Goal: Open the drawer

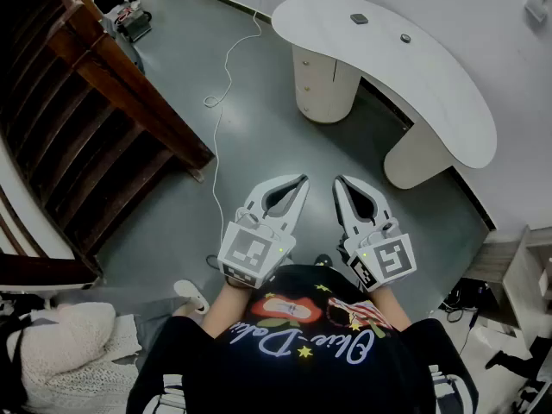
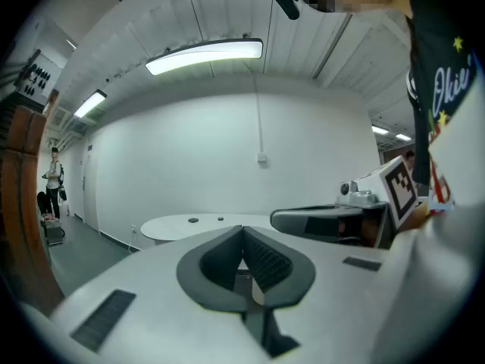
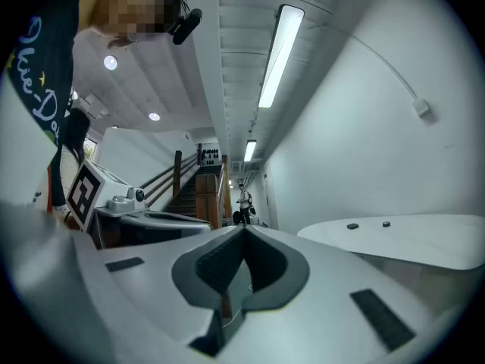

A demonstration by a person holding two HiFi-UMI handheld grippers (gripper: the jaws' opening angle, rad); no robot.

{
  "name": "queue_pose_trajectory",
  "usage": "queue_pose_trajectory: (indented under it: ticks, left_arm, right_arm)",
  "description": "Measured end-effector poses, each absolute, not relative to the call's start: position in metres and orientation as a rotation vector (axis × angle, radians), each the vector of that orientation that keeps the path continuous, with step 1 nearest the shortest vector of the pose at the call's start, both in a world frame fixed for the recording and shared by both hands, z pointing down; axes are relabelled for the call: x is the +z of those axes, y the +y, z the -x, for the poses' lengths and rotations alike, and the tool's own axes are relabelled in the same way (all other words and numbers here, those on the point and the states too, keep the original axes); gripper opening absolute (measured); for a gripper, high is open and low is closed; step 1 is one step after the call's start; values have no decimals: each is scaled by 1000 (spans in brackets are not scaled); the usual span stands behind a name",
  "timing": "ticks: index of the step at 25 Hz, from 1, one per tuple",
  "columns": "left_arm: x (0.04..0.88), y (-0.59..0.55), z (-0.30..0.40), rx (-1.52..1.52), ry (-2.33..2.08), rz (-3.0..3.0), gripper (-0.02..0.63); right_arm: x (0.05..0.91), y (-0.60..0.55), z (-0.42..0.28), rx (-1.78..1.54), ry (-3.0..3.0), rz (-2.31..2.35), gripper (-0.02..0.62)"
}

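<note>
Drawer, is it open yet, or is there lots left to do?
Not started yet. Done: nothing, the drawer unit under the white desk looks closed. In hand: nothing, the left gripper and right gripper are empty, jaws together, held over the floor away from the desk. Left: go to the desk, grip a drawer and pull it open.

Drawer unit (image 1: 321, 84): top hidden under the desk (image 1: 448, 102) ahead of you. Two dark items (image 1: 359, 19) on it: too small to name.
</note>
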State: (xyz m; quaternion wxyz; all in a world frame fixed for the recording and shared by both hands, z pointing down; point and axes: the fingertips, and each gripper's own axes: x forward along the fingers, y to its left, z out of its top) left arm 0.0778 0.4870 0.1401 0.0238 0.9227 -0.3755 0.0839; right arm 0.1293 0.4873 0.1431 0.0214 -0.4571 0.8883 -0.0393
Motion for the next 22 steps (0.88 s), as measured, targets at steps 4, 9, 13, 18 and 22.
queue_pose_trajectory:
  ticks: [4, 9, 13, 18, 22]
  left_arm:
    - [142, 488, -85, 260, -1158, -2855, 3]
    - [142, 488, -92, 267, -1180, -2839, 3]
    - [144, 485, -99, 272, -1208, -2823, 3]
    - [146, 486, -114, 272, -1241, -2801, 3]
    - [150, 486, -127, 294, -1282, -2784, 3]
  right_arm:
    - [145, 488, -136, -125, 2750, 1418, -2]
    - [141, 488, -146, -138, 2716, 1391, -2]
    - [140, 486, -155, -132, 2725, 1364, -2]
    - [144, 486, -173, -141, 2738, 1336, -2]
    - [151, 485, -189, -176, 2751, 1298, -2]
